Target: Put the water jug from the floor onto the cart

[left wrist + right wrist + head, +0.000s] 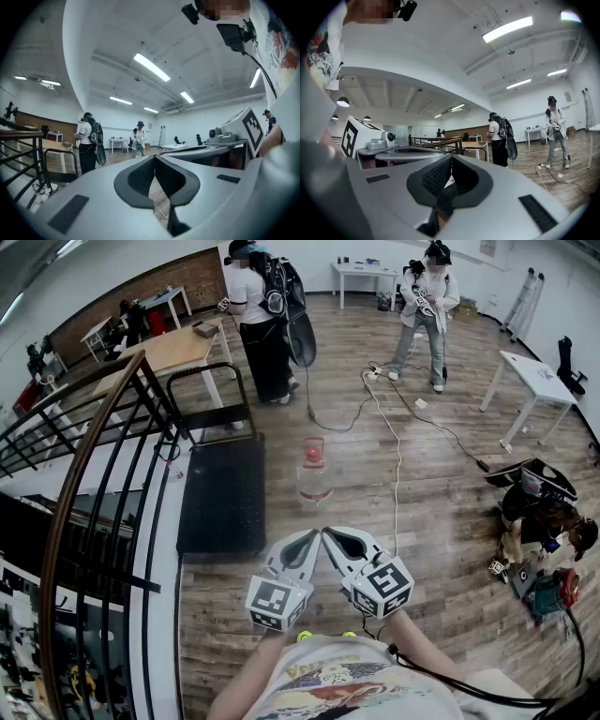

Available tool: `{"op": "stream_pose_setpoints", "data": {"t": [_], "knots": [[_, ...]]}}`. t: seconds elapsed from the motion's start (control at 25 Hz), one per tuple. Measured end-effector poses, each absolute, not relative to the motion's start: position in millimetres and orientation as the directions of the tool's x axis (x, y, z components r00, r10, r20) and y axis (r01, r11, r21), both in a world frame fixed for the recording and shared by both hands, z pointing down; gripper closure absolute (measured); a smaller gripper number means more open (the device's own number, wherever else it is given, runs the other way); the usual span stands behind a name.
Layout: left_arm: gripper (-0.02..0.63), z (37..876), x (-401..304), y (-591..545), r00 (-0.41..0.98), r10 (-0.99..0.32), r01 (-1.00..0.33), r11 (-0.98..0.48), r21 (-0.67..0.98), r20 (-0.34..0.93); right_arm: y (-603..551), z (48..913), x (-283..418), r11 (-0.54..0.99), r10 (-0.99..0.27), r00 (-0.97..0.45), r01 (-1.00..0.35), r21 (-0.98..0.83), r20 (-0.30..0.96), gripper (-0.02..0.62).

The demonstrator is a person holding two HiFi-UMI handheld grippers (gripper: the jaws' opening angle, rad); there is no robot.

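1. The fingers (136,180) of the left gripper (154,157) are closed tip to tip and hold nothing.
2. The right gripper (451,159) is closed as well, and it is also empty.
3. In the head view both grippers lie level and side by side, tips nearly touching, above the wood floor (441,521).
4. The jug (313,476), clear with a red top, stands upright on the floor ahead of the tips, apart from them.
5. The cart (223,502), a black flat deck with a handle at its far end, sits just left of the jug, beside the railing (94,446).
6. Two people (258,315) stand further back.
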State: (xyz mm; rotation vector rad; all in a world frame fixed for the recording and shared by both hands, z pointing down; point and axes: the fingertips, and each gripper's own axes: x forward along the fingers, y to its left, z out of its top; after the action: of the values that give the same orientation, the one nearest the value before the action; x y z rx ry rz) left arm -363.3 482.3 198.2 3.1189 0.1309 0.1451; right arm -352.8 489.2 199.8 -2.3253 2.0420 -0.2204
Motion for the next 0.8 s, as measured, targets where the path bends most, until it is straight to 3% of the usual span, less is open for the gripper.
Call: {"op": "stream_pose_setpoints", "data": {"t": [0.8], "knots": [[0.594,197.6,-371.8,468.1,0.993,0.080,0.076,-0.996,0.051,0.088,476.3,199.0,-361.2,-0.147,-0.987,0.136,-0.980,-0.136,0.089,0.571]]}}
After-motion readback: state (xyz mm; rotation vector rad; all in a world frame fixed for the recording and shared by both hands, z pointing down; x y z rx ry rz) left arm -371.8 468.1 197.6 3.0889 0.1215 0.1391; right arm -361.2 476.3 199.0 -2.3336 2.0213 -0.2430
